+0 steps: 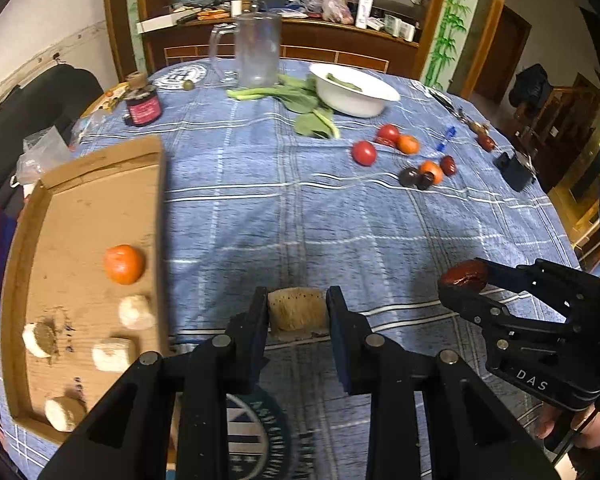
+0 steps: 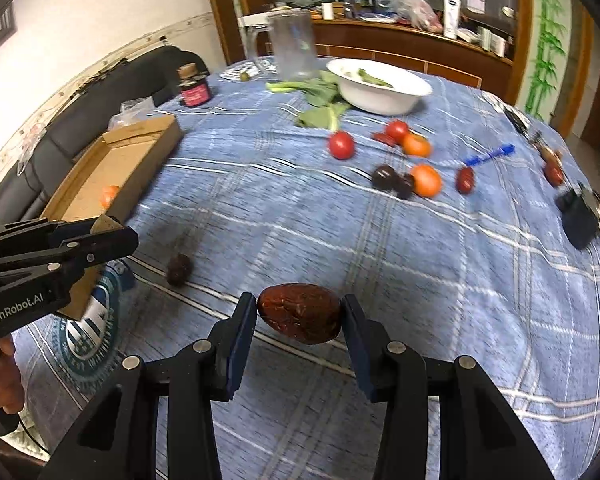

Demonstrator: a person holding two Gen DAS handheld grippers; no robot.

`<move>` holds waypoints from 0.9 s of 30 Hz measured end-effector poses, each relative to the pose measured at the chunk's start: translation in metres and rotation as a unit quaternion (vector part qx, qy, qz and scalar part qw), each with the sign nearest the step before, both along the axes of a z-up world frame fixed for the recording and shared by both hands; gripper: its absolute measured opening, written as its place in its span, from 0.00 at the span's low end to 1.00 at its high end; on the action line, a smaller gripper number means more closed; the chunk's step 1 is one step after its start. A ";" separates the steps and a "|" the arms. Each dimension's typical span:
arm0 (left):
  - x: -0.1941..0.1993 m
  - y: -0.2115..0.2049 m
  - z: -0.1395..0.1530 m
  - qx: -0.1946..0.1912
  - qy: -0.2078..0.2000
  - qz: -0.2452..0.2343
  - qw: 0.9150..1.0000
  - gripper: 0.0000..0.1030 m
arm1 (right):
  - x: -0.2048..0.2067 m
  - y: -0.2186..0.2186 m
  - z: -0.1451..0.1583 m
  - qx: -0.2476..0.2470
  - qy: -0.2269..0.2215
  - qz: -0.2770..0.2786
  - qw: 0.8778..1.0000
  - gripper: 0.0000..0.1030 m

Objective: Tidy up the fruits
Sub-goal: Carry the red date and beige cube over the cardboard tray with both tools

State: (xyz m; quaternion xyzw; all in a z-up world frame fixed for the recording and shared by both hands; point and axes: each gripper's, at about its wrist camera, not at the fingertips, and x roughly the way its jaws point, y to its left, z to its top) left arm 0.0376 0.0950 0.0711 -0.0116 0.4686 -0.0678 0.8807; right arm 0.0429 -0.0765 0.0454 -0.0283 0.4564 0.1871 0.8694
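the table (image 1: 380, 232) was round and covered by a blue plaid cloth with white stripes and a round printed emblem near its front edge. behind it ran a dark wooden sideboard (image 1: 340, 36) cluttered with boxes, bottles and a plastic bag, under a glass partition, with a bamboo-painted pillar (image 1: 448, 28) to the right and a dark sofa (image 2: 112, 92) along the left wall.

toward the far edge stood a clear plastic jug (image 1: 256, 48), a white bowl (image 1: 354, 90) with greens inside, and loose leafy greens (image 1: 300, 100) just beside the bowl. a dark jar (image 1: 142, 106) with a pink label sat at the far left edge. a blue pen (image 2: 490, 156) and a small black box (image 1: 516, 170) lay near the right edge.

a shallow cardboard tray (image 1: 100, 200) lay along the left edge, holding a tangerine (image 1: 124, 264) and four pale cut pieces (image 1: 114, 354), possibly mushroom or root; the blur left it unclear. right of centre lay loose tomatoes (image 1: 364, 153), more tangerines (image 1: 431, 171), dark plums (image 2: 384, 178) and red dates (image 2: 465, 180).

the left gripper (image 1: 297, 306) had its jaws clamped on a pale, corky cut piece (image 1: 296, 308), above the cloth just right of the tray's near corner. the right gripper (image 2: 299, 312) had its jaws clamped on a wrinkled red date (image 2: 300, 312), held clear of the cloth near the front edge. a dark blurred lump (image 2: 179, 270) lay on the cloth between the two tools.
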 end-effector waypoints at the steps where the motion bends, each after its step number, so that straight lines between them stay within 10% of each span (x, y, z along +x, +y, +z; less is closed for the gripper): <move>1: 0.000 0.004 0.001 0.000 -0.001 0.003 1.000 0.27 | 0.002 0.004 0.001 0.000 -0.001 0.003 1.000 0.46; 27: 0.014 0.172 0.015 0.002 -0.010 0.154 0.988 0.27 | 0.057 0.169 0.036 -0.001 -0.038 0.141 0.989 0.46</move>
